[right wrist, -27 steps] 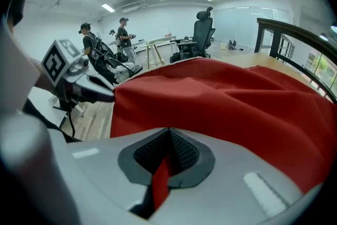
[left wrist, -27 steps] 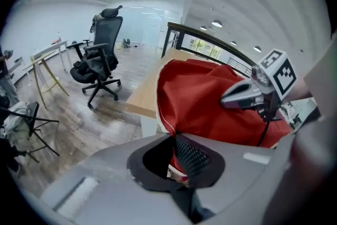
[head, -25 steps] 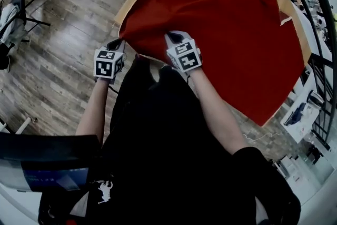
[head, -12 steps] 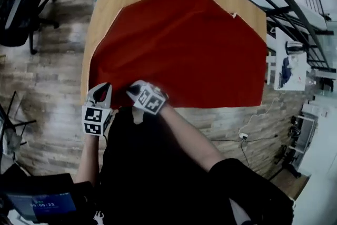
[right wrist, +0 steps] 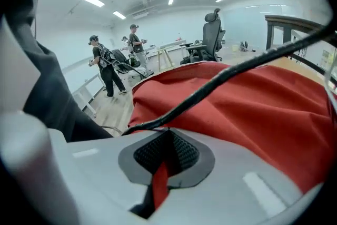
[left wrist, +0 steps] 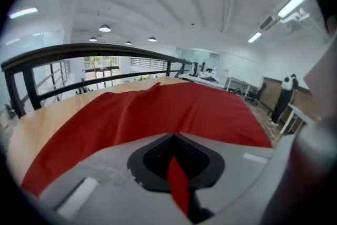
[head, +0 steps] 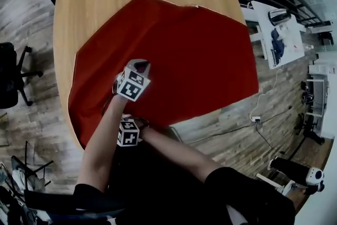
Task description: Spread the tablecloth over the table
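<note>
Left gripper [left wrist: 174, 160], jaws pressed together on a thin fold of the red tablecloth [left wrist: 158, 108], which ran out from the pinch and lay spread ahead of it as far as the bare wood of the table [left wrist: 42, 118] and the dark railing [left wrist: 79, 52] beyond. Right gripper [right wrist: 166, 153], jaws likewise closed on a narrow strip of the same cloth, with a black cable [right wrist: 221, 79] crossing just above its tips and the cloth bunched in soft folds in front. In the head view the left gripper [head: 139, 65] sat over the middle of the cloth, and the right gripper [head: 136, 126] was nearer the person, at the cloth's near edge. The cloth lay askew: wood showed past its far and left sides, while one side overhung the table away from both grippers. Judged from the folds and the overhanging side, the cloth was light, limp and easily creased; it would probably slide on the smooth top and follow any pull as a whole sheet, so a hold at the hem or a corner, pulled outward, would suit better than a mid-sheet pinch. The left forearm was stretched forward with its gripper tilted downward; the right forearm was bent across the body, its gripper held close in.
</note>
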The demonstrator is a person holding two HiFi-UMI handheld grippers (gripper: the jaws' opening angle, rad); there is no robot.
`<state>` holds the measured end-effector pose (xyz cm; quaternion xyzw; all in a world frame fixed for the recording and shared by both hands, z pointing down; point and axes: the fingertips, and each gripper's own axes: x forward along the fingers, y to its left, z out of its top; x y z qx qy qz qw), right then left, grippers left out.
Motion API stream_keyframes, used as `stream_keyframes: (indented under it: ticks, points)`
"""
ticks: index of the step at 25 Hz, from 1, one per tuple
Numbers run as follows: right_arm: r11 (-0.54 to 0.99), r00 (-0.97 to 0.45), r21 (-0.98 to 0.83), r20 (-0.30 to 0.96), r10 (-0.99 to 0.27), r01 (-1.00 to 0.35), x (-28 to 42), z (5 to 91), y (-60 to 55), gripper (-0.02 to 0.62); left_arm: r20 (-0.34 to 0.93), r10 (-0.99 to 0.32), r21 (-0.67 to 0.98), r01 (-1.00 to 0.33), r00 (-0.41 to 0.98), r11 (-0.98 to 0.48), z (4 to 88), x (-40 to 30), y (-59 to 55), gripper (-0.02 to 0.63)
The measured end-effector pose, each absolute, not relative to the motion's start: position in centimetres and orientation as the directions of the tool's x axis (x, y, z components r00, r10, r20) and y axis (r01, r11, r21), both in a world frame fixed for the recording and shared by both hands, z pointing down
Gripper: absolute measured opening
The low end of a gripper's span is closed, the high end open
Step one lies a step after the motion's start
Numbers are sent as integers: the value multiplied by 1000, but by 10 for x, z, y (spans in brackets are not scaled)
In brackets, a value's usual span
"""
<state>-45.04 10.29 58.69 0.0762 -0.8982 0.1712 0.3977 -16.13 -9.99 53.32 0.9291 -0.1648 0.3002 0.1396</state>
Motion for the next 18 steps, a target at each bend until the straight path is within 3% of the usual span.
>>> stream_keyframes:
  ticks: [5, 9, 11, 14, 16, 18]
  points:
    - [875, -754, -302, 649, -103, -379, -376, 566, 55, 9, 744, -286, 96, -520, 604, -849, 595, -146, -137, 0]
    - [777, -748, -301, 590, -303, -553, -249, 549, 5, 9, 755, -271, 122, -534, 597, -837, 594, -148, -139, 8]
    - [613, -623, -265, 605, -495, -744, -130, 539, -38, 10, 761, -282, 125, -558, 584, -820, 593, -148, -140, 8]
    - [188, -239, -148, 634, -736, -971, 101, 547, -98, 13, 764, -319, 110, -600, 561, -792, 592, -153, -146, 8]
    - [-31, -7, -47, 646, -763, -998, 230, 557, -122, 71, 759, -352, 93, -627, 547, -773, 587, -154, -150, 8]
    - [-151, 107, -9, 662, -742, -989, 304, 556, -142, 67, 761, -358, 109, -650, 541, -752, 585, -149, -150, 8]
